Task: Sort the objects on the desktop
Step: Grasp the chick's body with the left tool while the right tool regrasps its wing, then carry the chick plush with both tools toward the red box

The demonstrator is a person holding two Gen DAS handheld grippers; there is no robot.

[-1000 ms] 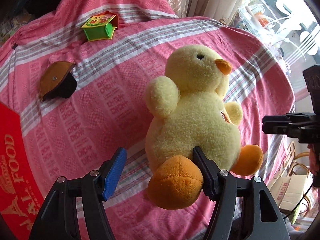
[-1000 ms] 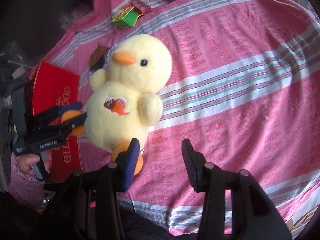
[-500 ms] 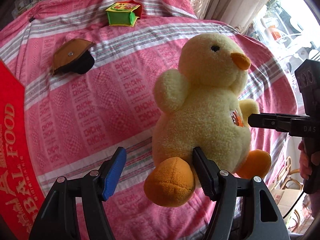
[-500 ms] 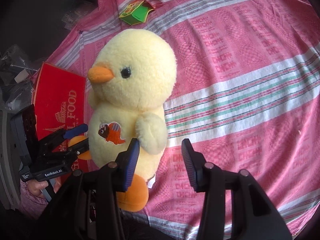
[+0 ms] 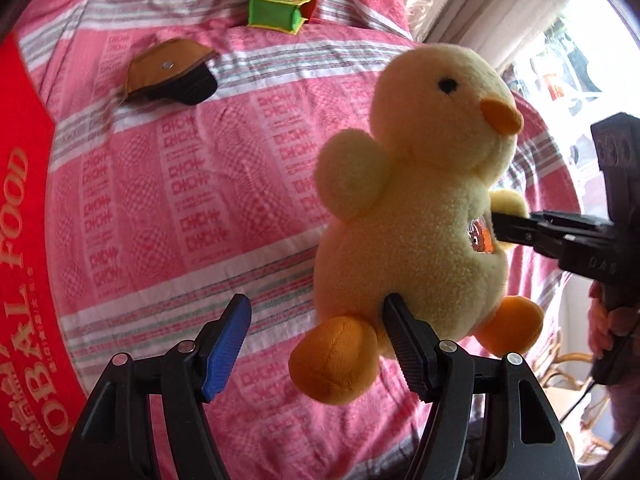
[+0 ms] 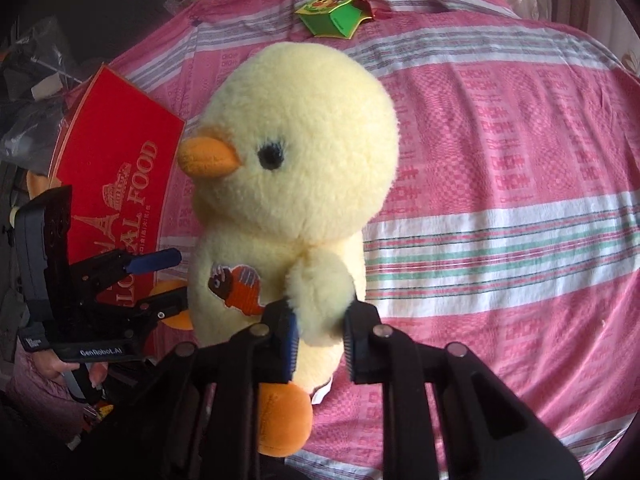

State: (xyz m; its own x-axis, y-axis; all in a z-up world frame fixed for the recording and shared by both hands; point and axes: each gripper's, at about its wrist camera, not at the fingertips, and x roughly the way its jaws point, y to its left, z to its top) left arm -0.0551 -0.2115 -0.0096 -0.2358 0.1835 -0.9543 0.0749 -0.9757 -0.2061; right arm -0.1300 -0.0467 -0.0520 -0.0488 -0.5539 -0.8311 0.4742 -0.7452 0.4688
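Yellow plush, the toy chick [image 6: 296, 152] hangs upright above the pink striped cloth [image 5: 192, 184] between our two grippers. Our right gripper [image 6: 320, 344] has its jaws closed on the chick's wing. Our left gripper [image 5: 316, 344] holds its jaws wide apart, the black pad touching the chick's underside beside one orange foot, the blue pad clear of it. Farther back on the surface lie a brown pouch [image 5: 170, 72] and a green box [image 5: 280, 8]; a red box [image 6: 116, 184] sits at the left edge.
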